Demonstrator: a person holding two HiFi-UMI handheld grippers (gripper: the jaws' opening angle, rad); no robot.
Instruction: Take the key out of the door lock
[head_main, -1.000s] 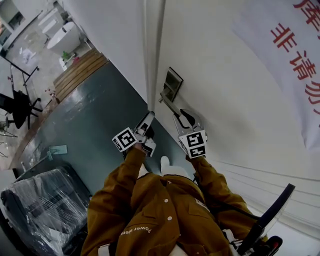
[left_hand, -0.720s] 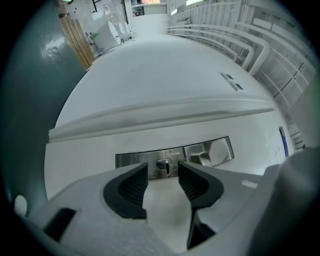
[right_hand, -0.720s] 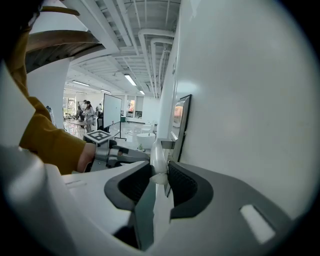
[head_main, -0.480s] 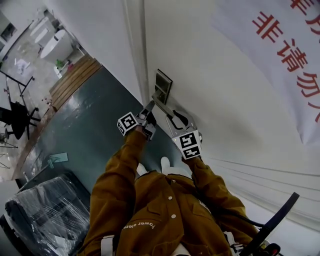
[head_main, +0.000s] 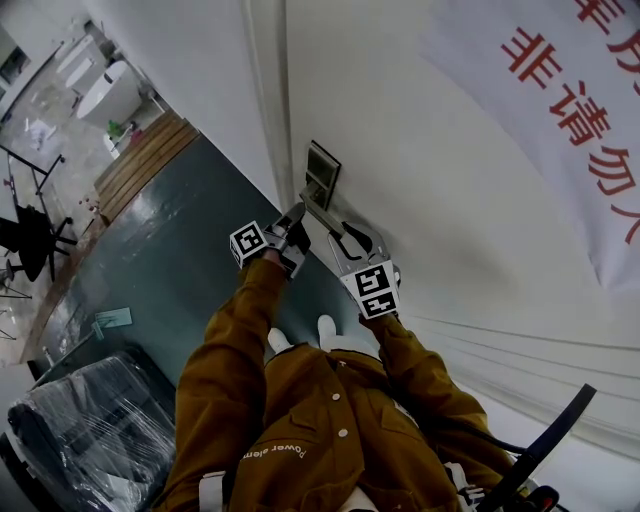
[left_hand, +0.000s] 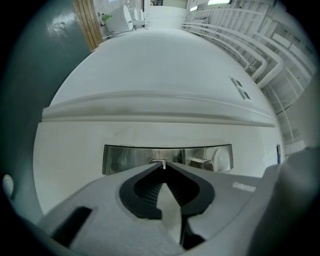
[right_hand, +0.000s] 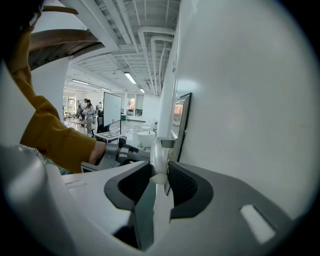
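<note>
Left claw (left_hand: 163, 169) has just been closed and is pinched on key (left_hand: 160, 163), which is seated mid-plate in lock plate (left_hand: 125, 159). Right claw (right_hand: 161, 175) is clamped on handle (right_hand: 157, 150), mounted on same plate beside key.

Rectangular silver lock plate (left_hand: 125, 159): brushed, reflective metal. White door (left_hand: 70, 145): smooth, matt. Dark teal floor (head_main: 180, 240), 9 o'clock: glossy.

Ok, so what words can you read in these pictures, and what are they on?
"非请勿": big red characters on the white banner hanging on the wall; the characters above and after them are cut off by the picture's edge.
"Power": small white print on the brown jacket; the word after it is too blurred to read.
</note>
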